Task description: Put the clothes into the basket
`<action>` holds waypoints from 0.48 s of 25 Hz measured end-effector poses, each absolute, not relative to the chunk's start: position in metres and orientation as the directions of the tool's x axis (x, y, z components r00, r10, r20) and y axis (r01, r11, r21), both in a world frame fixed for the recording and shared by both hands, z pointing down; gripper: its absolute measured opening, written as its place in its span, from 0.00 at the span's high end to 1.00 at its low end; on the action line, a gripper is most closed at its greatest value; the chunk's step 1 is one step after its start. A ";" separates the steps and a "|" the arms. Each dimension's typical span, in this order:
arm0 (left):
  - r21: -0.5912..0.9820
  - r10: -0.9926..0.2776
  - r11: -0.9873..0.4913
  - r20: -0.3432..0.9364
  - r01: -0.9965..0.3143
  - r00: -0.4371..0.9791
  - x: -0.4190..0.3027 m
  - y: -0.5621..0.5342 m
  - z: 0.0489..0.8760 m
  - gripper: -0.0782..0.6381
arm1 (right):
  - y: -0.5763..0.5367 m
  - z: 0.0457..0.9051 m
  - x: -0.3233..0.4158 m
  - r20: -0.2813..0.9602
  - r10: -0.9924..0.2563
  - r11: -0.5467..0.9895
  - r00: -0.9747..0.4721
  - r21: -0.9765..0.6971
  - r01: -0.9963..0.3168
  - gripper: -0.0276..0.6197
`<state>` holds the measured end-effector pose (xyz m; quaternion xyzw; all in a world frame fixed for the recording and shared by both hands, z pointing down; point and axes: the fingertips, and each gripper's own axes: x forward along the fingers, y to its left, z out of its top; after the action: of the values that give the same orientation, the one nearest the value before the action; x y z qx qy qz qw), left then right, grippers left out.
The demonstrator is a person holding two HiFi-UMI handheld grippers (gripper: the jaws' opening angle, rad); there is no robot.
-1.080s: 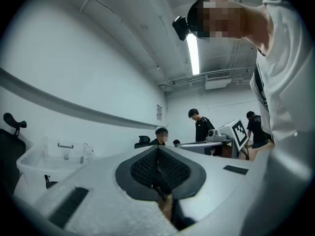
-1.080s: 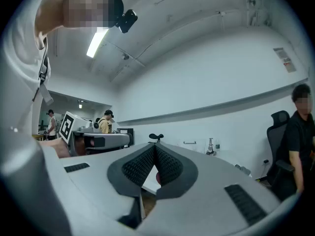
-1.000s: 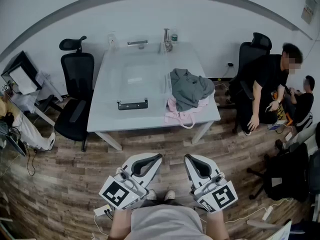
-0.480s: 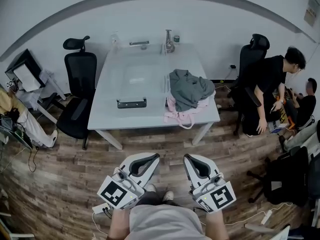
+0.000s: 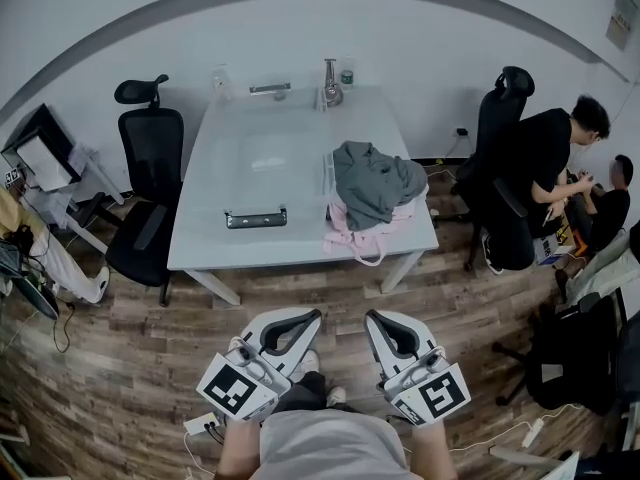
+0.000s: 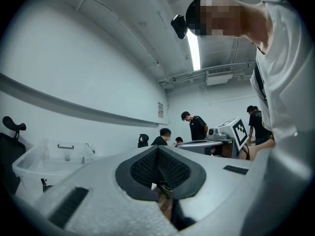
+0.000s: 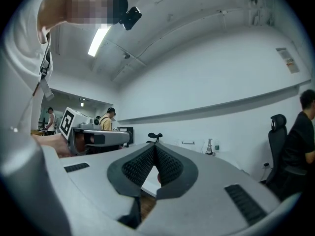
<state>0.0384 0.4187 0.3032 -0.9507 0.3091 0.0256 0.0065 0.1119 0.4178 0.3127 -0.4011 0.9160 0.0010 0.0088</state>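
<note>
A pile of clothes [image 5: 374, 180], a grey garment over a pink one, lies at the right near corner of the white table [image 5: 200, 248]. To the left of the pile on the table stands a clear plastic basket [image 5: 270, 153] with dark handles; it also shows in the left gripper view as the clear basket [image 6: 47, 159]. Both grippers are held low over the wooden floor, well short of the table. My left gripper [image 5: 314, 315] [image 6: 157, 149] is shut and holds nothing. My right gripper [image 5: 372, 318] [image 7: 155, 147] is likewise shut and holds nothing.
Black office chairs stand at the table's left [image 5: 148, 193] and right [image 5: 505, 108]. Two people [image 5: 560, 158] are at the far right beside a dark bag [image 5: 570, 353]. Small bottles [image 5: 331, 80] sit at the table's far edge. A monitor [image 5: 40, 148] and cables are at the left.
The head view has shifted a little, so the table sits slightly left and further off. The person at the right has turned away towards the wall. Both grippers stay shut and in place.
</note>
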 end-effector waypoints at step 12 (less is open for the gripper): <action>0.028 -0.551 -0.834 -0.012 -0.551 0.834 0.022 0.334 0.314 0.88 | 0.332 0.318 0.090 0.025 -0.756 0.655 -0.655 -0.005 -0.756 0.95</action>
<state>0.0216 0.3340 0.3143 -0.9576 0.2877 0.0096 -0.0118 0.0900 0.3318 0.3184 -0.4155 0.9095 -0.0075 -0.0100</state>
